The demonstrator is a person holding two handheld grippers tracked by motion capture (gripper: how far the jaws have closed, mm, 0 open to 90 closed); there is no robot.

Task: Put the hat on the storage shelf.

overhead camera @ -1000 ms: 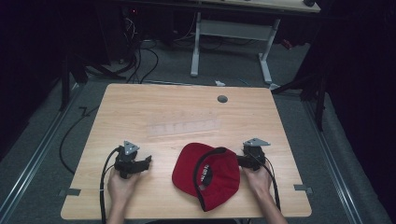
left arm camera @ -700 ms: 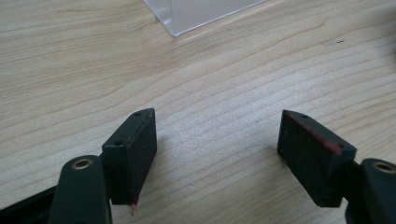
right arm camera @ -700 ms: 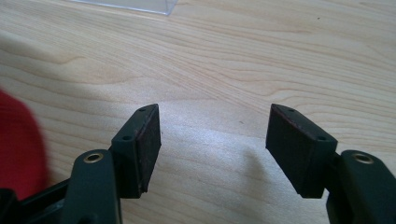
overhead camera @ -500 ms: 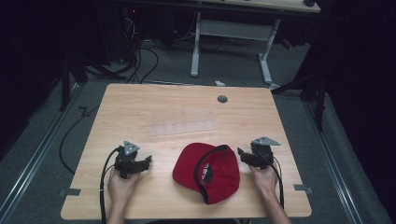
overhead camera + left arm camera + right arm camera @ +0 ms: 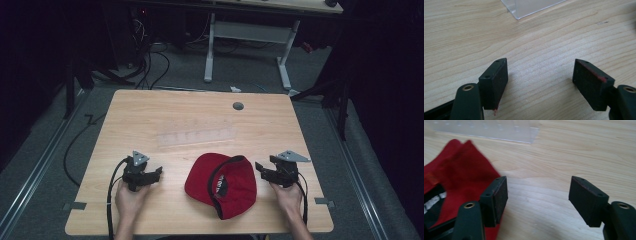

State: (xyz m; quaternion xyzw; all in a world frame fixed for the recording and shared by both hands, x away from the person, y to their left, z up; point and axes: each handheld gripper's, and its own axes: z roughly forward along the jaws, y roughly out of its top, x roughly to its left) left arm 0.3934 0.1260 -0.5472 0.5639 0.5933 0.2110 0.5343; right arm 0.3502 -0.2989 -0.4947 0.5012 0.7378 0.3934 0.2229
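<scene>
Behind red cap (image 5: 222, 181), clear plastic tray (image 5: 196, 136)

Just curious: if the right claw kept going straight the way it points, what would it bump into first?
Probably bare table first, then the clear plastic tray; the red cap lies off to its side. Depth is uncertain.

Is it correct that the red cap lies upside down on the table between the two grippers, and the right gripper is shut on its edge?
Not quite. The right gripper is open, with only bare table between its jaws, as the right gripper view shows. The red cap does lie upside down between the two grippers.
</scene>
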